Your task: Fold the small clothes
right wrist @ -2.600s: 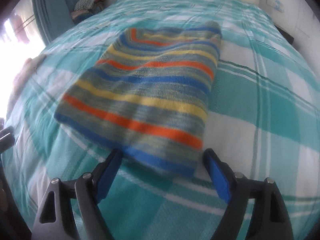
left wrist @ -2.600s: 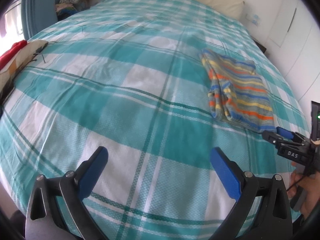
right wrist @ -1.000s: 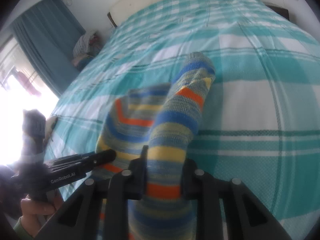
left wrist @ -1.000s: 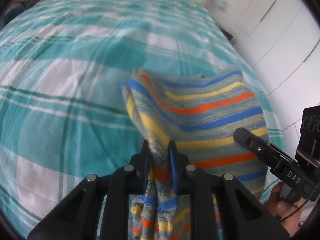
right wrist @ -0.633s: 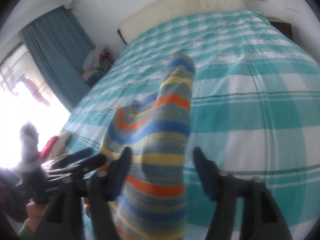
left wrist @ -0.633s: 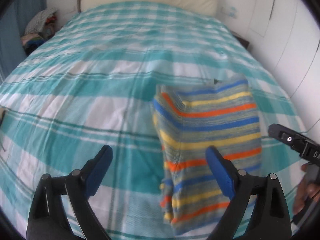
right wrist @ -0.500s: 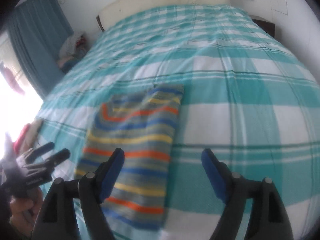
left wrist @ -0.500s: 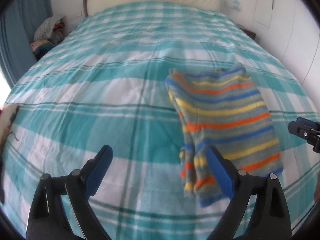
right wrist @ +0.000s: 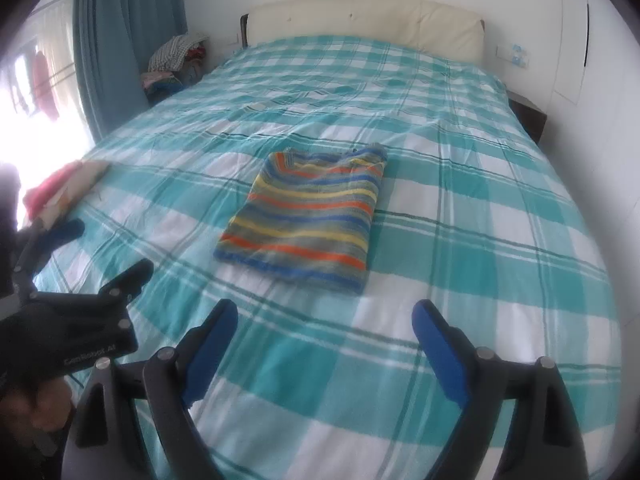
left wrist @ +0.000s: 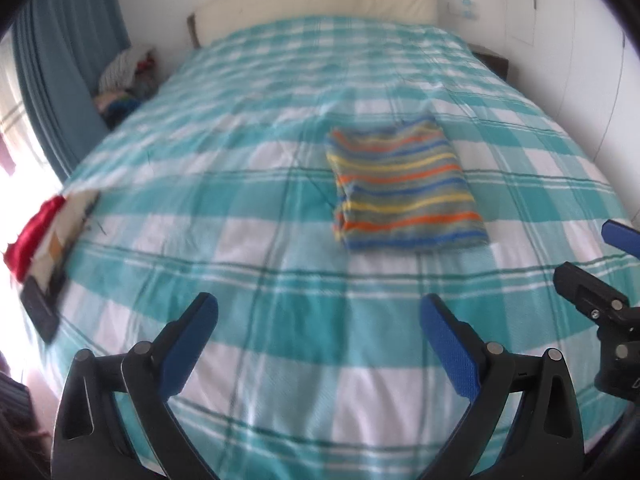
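A folded striped sweater point(left wrist: 404, 192), in blue, orange, yellow and grey bands, lies flat on the teal checked bedcover point(left wrist: 256, 248). In the right wrist view the sweater point(right wrist: 308, 212) sits just beyond the fingers. My left gripper point(left wrist: 319, 308) hovers over the cover, nearer than the sweater; its jaws are opening and hold nothing. My right gripper point(right wrist: 325, 310) is likewise back from the sweater's near edge, jaws opening and empty. Each gripper also shows in the other's view: the right gripper point(left wrist: 583, 250) at the right edge, the left gripper point(right wrist: 112, 247) at the left.
A red cloth point(left wrist: 32, 232) and a dark flat object point(left wrist: 40, 304) lie at the bed's left edge. A clothes pile point(right wrist: 176, 56) sits by the blue curtain point(right wrist: 120, 40). A cream headboard point(right wrist: 360, 20) closes the far end; a dark nightstand point(right wrist: 528, 116) and white walls stand at the right.
Both grippers, earlier shut on the sweater and holding it up, have let go and opened wide. The sweater now lies folded flat, and both grippers have pulled back and up from it.
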`<control>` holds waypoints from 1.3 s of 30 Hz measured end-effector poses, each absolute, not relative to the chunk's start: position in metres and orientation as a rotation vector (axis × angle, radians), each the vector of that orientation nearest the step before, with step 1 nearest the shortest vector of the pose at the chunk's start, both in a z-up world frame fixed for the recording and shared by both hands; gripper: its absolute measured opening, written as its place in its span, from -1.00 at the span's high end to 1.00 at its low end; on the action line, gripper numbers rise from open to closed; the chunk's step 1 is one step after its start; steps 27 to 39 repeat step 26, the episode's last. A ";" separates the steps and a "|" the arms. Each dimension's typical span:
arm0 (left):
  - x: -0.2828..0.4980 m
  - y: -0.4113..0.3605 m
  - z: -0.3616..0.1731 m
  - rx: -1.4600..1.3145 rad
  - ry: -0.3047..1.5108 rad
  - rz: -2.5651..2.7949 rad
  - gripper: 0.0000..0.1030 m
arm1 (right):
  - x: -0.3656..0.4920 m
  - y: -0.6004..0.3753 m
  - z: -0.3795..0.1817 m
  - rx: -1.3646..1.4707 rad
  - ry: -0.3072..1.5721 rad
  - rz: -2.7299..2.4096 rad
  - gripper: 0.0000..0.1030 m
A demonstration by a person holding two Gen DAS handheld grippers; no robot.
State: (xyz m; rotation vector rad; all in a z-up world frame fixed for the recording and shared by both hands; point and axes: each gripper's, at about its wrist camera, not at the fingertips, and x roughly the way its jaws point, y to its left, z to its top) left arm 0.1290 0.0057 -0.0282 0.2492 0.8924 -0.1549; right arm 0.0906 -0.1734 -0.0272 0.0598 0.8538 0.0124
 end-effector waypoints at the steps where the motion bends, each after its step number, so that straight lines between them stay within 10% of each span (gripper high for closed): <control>1: 0.125 0.009 -0.027 0.227 0.902 -0.160 -0.96 | 0.085 -0.170 -0.024 0.057 0.854 0.004 -0.72; 39: 0.078 0.024 0.014 0.120 0.699 -0.164 -0.99 | 0.051 -0.154 0.004 0.064 0.808 -0.041 -0.72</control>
